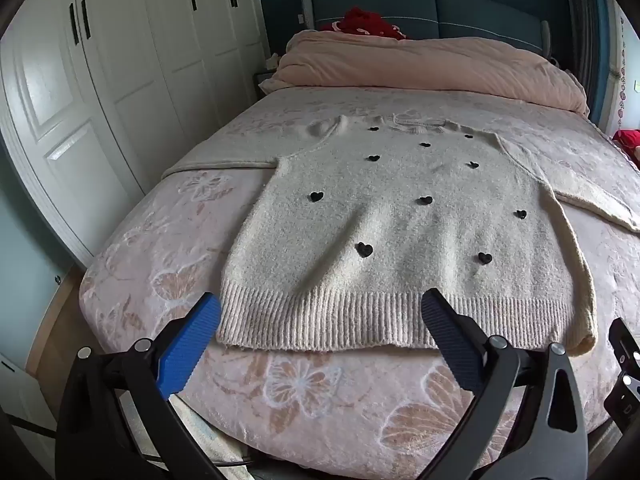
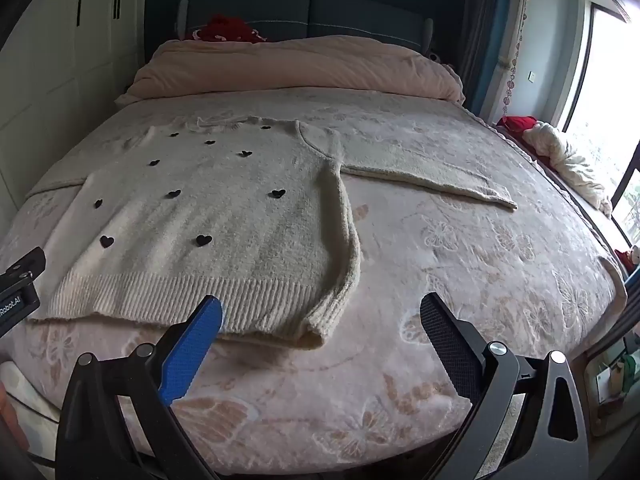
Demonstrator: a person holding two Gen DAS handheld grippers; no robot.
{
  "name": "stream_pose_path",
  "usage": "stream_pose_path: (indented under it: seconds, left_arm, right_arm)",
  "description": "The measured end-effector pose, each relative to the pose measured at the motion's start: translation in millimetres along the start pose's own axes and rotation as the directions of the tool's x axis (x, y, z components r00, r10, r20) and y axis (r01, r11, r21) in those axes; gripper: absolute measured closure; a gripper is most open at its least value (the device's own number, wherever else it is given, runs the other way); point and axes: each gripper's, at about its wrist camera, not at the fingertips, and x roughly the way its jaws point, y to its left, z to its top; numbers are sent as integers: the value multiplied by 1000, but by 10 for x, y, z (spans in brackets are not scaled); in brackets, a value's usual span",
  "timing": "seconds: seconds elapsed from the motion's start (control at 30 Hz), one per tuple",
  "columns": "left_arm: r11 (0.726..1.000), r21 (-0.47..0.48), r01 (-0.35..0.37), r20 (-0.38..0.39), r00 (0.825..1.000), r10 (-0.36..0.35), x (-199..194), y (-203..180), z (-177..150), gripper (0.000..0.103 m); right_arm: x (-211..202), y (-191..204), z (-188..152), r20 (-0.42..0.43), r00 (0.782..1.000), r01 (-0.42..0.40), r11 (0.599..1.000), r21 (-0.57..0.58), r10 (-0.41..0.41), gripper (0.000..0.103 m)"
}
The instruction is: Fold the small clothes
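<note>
A cream knit sweater (image 1: 400,224) with small black hearts lies flat, front up, on the bed, its ribbed hem toward me. It also shows in the right wrist view (image 2: 208,216). Its right sleeve (image 2: 432,176) stretches out to the right; a folded edge (image 2: 340,240) runs down its right side. The left sleeve (image 1: 224,160) lies out to the left. My left gripper (image 1: 322,312) is open and empty, just short of the hem. My right gripper (image 2: 322,312) is open and empty, near the hem's right corner (image 2: 312,332).
The bed (image 2: 480,264) has a pink floral cover. A rolled pink duvet (image 1: 432,64) lies at the headboard with a red item (image 1: 364,22) behind it. White wardrobes (image 1: 120,60) stand to the left. A window and piled cloth (image 2: 568,160) are at the right.
</note>
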Motion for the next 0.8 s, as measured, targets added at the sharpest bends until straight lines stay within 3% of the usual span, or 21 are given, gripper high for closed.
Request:
stream_pose_path:
  seconds: [0.8]
  left_arm:
    - [998, 54, 32, 22, 999, -33, -100, -180, -19, 5]
  right_arm:
    - [-6, -42, 11, -8, 1000, -27, 999, 34, 27, 5]
